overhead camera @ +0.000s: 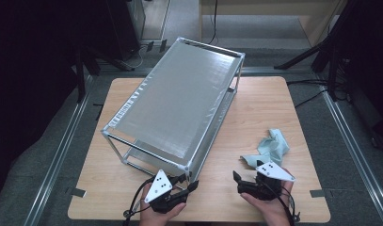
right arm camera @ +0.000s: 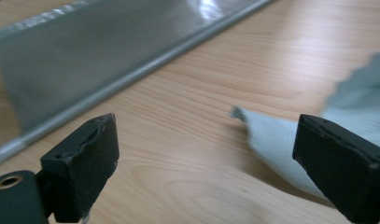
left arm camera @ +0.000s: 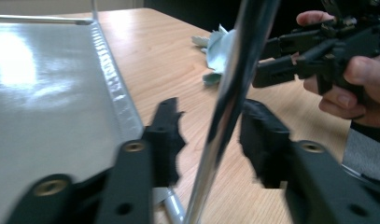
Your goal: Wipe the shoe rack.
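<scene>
Seen from above, a two-tier metal rack (overhead camera: 177, 106) with silvery fabric shelves stands slantwise on the wooden desk (overhead camera: 264, 108), its near corner just beyond the left tool (overhead camera: 191, 184), which a hand holds at the near edge. The right tool (overhead camera: 237, 181) sits at the near right, jaws pointing left, with a crumpled pale blue cloth (overhead camera: 272, 147) lying on the desk just behind it, right of the rack. In the left gripper view, the left tool (left arm camera: 211, 140) has its jaws parted on either side of the rack's upright chrome post (left arm camera: 227, 98), a gap showing on both sides of the post; the lower shelf (left arm camera: 47, 102) spreads to the left, the cloth (left arm camera: 218, 49) lies farther off, and the other hand (left arm camera: 355, 79) holds its tool at the right. In the right gripper view, the right tool (right arm camera: 204, 154) stands wide open over bare wood with nothing between the jaws; the cloth (right arm camera: 281, 140) lies just ahead beside the right jaw, and the rack's shelf edge (right arm camera: 127, 77) runs across the far left.
</scene>
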A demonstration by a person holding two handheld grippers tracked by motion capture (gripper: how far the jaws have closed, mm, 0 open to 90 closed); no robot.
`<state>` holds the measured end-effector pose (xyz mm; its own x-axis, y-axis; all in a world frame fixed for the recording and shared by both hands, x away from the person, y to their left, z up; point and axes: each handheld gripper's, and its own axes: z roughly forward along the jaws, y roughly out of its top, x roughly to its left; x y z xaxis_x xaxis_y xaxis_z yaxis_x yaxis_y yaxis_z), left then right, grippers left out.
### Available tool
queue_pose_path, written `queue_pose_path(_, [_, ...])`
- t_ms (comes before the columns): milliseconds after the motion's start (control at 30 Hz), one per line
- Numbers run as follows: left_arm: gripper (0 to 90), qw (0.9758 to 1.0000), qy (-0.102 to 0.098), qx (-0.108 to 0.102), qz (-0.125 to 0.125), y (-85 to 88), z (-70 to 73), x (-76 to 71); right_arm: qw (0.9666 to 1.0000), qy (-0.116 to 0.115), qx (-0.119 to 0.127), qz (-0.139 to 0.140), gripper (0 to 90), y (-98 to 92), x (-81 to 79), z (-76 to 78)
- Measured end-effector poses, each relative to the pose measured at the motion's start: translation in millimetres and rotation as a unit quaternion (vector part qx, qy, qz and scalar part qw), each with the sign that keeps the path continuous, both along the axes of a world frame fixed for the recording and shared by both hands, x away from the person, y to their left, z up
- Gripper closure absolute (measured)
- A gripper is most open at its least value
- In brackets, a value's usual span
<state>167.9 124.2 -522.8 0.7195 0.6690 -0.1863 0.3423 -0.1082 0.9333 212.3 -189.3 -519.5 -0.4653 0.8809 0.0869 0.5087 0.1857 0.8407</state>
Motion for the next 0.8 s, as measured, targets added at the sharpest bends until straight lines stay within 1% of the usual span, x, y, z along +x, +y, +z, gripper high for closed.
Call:
queue_pose_path(67, [48.4, 0.9999, 0.0, -0.01, 0.009, 10.3, 2.3, -2.2, 0.9999, -0.004, 0.005, 0.01, 4.1, 8.0, -2.1, 2.3])
queue_pose_path(133, [45.1, 0.9997, -0.002, -0.017, 0.015, 18.8, 4.2, -4.5, 0.9997, -0.007, 0.01, 0.021, 3.0, 16.8, -4.8, 5.1])
queue_pose_path(200, [41.2, 0.9998, -0.004, -0.015, 0.012, 28.3, 6.0, -6.2, 0.9993, -0.015, 0.011, 0.032, 2.1, 25.7, -8.0, 7.0])
queue_pose_path(233, [41.0, 0.9998, -0.006, -0.01, 0.015, 34.5, 6.2, -6.9, 0.999, -0.017, 0.011, 0.039, 1.7, 30.2, -9.9, 7.5])
queue_pose_path(333, [39.7, 0.9996, -0.001, -0.017, 0.024, 49.9, 4.5, -8.2, 0.9979, -0.016, 0.009, 0.061, 0.2, 43.6, -13.0, 6.5])
queue_pose_path(367, [39.3, 0.9995, 0.0, -0.015, 0.029, 55.5, 3.6, -8.6, 0.9977, -0.015, 0.01, 0.066, 0.1, 47.9, -13.7, 5.8])
queue_pose_path(400, [39.2, 0.9992, 0.0, -0.01, 0.038, 62.6, 2.4, -9.0, 0.9974, -0.015, 0.01, 0.069, 0.0, 51.9, -14.3, 5.2])
queue_pose_path(500, [38.8, 0.998, 0.001, -0.007, 0.063, 80.8, -0.1, -8.7, 0.9962, -0.017, 0.009, 0.085, 0.0, 65.2, -17.8, 4.1])
queue_pose_path(533, [38.7, 0.9971, 0.002, -0.007, 0.076, 90.1, -1.0, -8.0, 0.9955, -0.017, 0.008, 0.092, 0.0, 69.8, -19.2, 3.8])
queue_pose_path(567, [38.6, 0.9965, 0.003, -0.007, 0.084, 95.9, -1.3, -7.5, 0.9947, -0.019, 0.008, 0.101, 0.0, 75.9, -21.0, 3.3])
queue_pose_path(600, [38.5, 0.995, 0.003, -0.007, 0.099, 105.7, -1.7, -6.2, 0.9942, -0.019, 0.008, 0.105, 0.0, 79.5, -22.3, 3.0])
queue_pose_path(633, [38.4, 0.9935, 0.006, -0.013, 0.113, 113.5, -1.9, -4.8, 0.9934, -0.019, 0.008, 0.113, 0.0, 85.4, -24.6, 2.8])
queue_pose_path(667, [38.2, 0.9916, 0.013, -0.02, 0.127, 121.4, -2.1, -2.8, 0.9924, -0.018, 0.009, 0.121, 0.0, 90.3, -26.5, 2.4])
queue_pose_path(700, [38.1, 0.9901, 0.017, -0.023, 0.137, 127.3, -2.4, -1.2, 0.9914, -0.017, 0.009, 0.129, 0.0, 95.4, -28.6, 1.9])
queue_pose_path(733, [37.7, 0.9876, 0.02, -0.033, 0.152, 136.5, -3.2, 1.0, 0.9907, -0.018, 0.01, 0.135, 0.0, 99.1, -30.0, 1.4])
queue_pose_path(767, [37.0, 0.9863, 0.022, -0.034, 0.16, 141.6, -3.8, 2.3, 0.9898, -0.018, 0.011, 0.141, 0.0, 105.4, -31.9, 0.4])
queue_pose_path(800, [36.7, 0.9839, 0.025, -0.029, 0.175, 149.1, -4.7, 4.4, 0.9896, -0.02, 0.01, 0.142, 0.0, 109.2, -32.8, -0.3])
